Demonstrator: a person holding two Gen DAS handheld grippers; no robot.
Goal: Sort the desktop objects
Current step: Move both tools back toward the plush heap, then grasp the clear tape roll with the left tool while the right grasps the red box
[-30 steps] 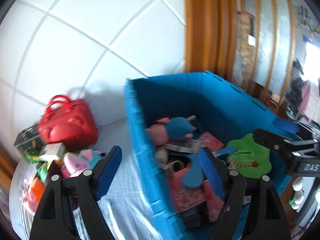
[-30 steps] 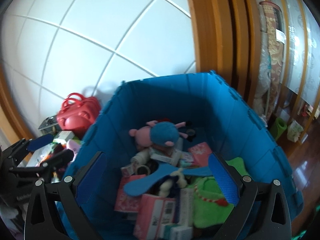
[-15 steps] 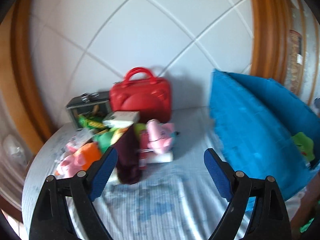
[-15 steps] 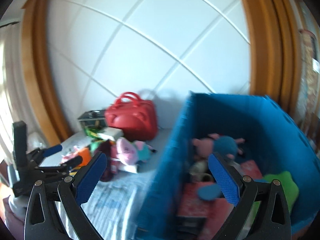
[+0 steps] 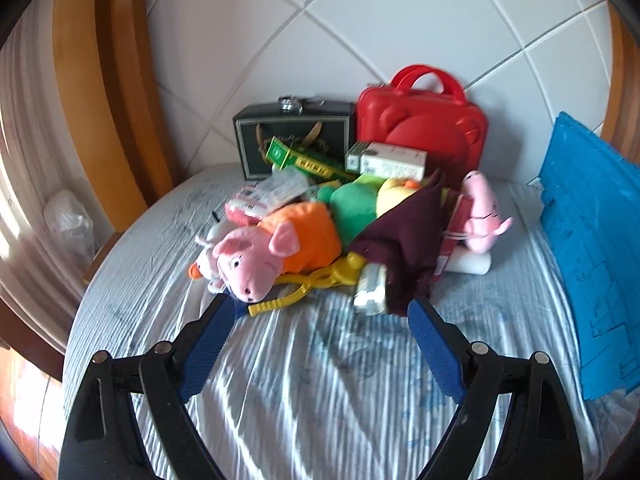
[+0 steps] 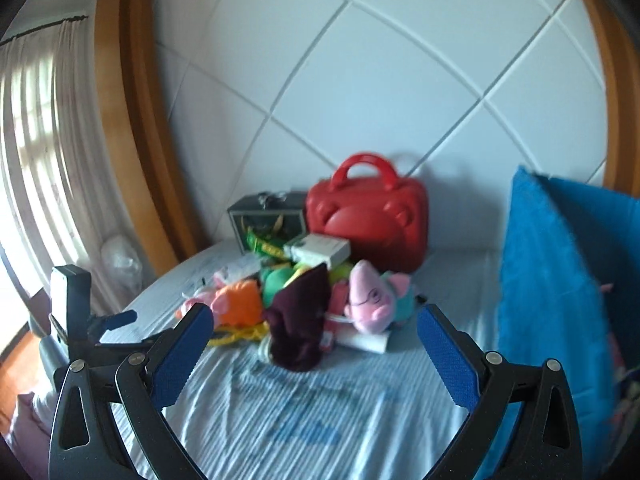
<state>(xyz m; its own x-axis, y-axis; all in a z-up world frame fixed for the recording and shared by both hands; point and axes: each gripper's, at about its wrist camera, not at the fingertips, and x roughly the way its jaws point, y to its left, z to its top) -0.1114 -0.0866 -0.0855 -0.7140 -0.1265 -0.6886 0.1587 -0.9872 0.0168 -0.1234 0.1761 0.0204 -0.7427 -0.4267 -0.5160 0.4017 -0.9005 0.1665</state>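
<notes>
We hold both grippers low over the striped surface [image 5: 320, 380], facing the heap of things that waits to be sorted. Our left gripper [image 5: 320, 320] has its pads spread wide apart and holds nothing; its tips sit just short of the pile, the left one near the pink pig plush [image 5: 256, 256] and the yellow plastic tool [image 5: 304, 288]. We judge that it is lined up to take something from the near edge. Our right gripper [image 6: 312, 328] hangs farther back, jaws also wide and empty, so it keeps out of the way while framing the whole heap.

The pile sits in the middle of both views: a dark maroon cloth [image 5: 404, 248] draped over the front, a second pink plush [image 5: 482, 212] at its right, small boxes [image 5: 390, 162] on top. Behind, against the wall, stand the red case [image 5: 424, 128] and a dark box [image 5: 292, 140]. The blue bin [image 5: 592, 248] rises at the right edge, close beside the heap, likely so each carry stays short.
</notes>
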